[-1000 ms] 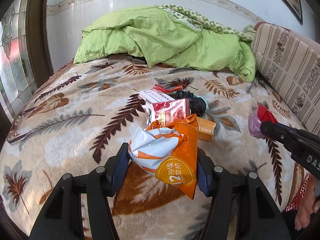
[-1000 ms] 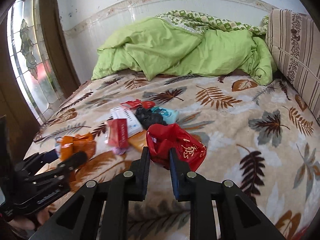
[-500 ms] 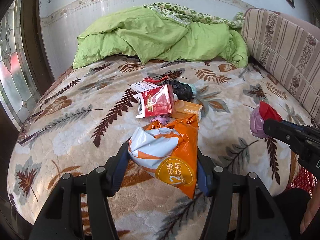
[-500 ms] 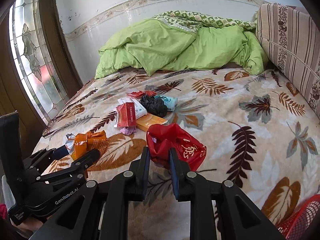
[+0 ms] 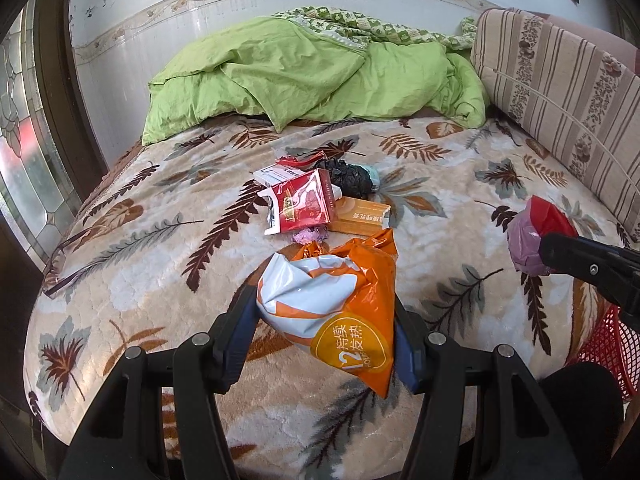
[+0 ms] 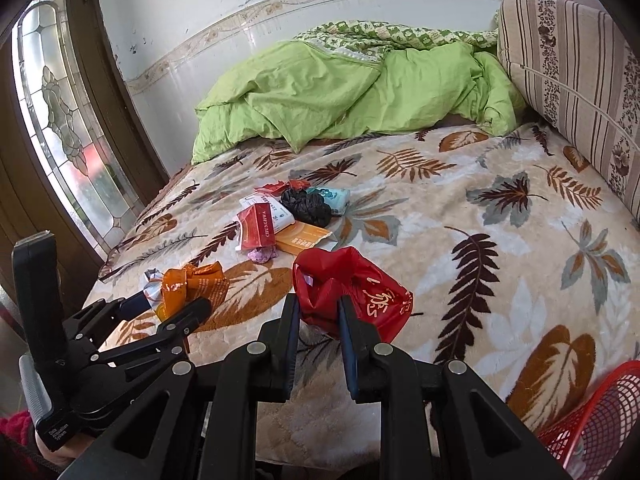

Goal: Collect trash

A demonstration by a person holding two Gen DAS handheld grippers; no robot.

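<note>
Two claws are in view, each pinching one piece of trash above the leaf-patterned blanket (image 5: pixel 120 264) on the bed. The left claw (image 5: pixel 326 330) is clamped on one orange-and-white snack bag (image 5: pixel 340 300), whose orange roundel carries a large "12" with Chinese characters beside it; the bag fills the gap between the blue pads. The right claw (image 6: pixel 318 320) is squeezed nearly together on one crumpled red plastic bag (image 6: pixel 352 284) printed with gold Chinese script, which bulges out ahead of the fingertips and to their right.

Seven pieces of trash lie in a loose cluster on the middle of the blanket, touching or overlapping. One red cigarette pack (image 6: pixel 258 228) reads "CHUNGHWA" along its side. One white carton (image 6: pixel 276 210) lies behind it, with small print too fine to read. One flat orange box (image 6: pixel 306 238) bears Chinese characters. One black crumpled bag (image 6: pixel 306 204) sits beside one pale teal packet (image 6: pixel 336 198). One small red wrapper (image 6: pixel 280 187) lies at the far edge, and one pink-purple wad (image 6: pixel 262 255) at the near edge.

One red mesh basket (image 6: pixel 592 420) shows at the lower right, just off the bed's corner. One green duvet (image 6: pixel 340 96) is heaped at the head of the bed.

The left claw's handle, seen from the right wrist view, has white lettering too small to read with certainty.
</note>
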